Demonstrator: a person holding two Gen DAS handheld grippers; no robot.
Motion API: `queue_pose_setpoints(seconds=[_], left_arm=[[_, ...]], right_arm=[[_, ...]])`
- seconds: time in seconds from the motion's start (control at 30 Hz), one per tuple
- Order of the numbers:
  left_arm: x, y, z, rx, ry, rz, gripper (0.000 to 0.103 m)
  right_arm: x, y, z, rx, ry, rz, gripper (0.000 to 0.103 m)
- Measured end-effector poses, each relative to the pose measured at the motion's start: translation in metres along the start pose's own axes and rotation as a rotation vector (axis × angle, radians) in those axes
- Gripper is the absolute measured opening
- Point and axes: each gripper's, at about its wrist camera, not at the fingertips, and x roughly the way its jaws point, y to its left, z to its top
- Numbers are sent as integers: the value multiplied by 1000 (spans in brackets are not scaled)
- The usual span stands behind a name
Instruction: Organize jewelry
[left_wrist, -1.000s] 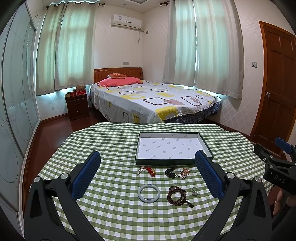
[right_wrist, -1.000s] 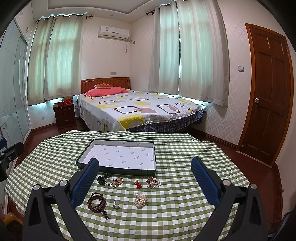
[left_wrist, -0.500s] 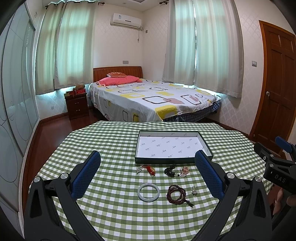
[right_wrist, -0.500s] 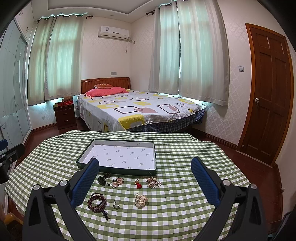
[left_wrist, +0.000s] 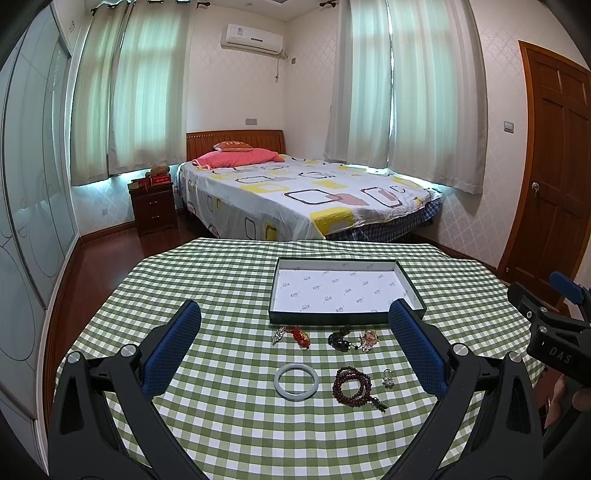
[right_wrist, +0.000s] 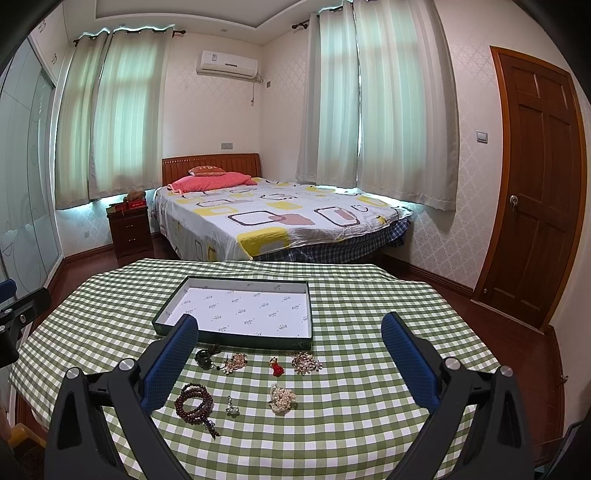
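Soft daylight through curtained windows (left_wrist: 140, 96), sharp focus, heavy fisheye bending, dark vignetted corners.

Right gripper (left_wrist: 554, 314), seen from the left wrist camera: cut off by the frame edge on the left gripper's right; jaw spacing cannot be told.
Left gripper (right_wrist: 18, 314), seen from the right wrist camera: only a black bar and a blue tip show at the edge beyond the right gripper's left finger.
Small silver piece (right_wrist: 232, 405), just right of the bead bracelet (right_wrist: 194, 403) by that finger: too small to identify.
Dark charm (right_wrist: 205, 357) beside that fingertip: form unclear.
Print on the tray (right_wrist: 236, 336) lining: illegible.
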Motion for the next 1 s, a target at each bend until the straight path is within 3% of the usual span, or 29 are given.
queue_pose_setpoints(seconds=[1.0], left_arm=[[16,4,-11,-6,35,7,99]], right_arm=[[6,2,-7,8,12,12,97]])
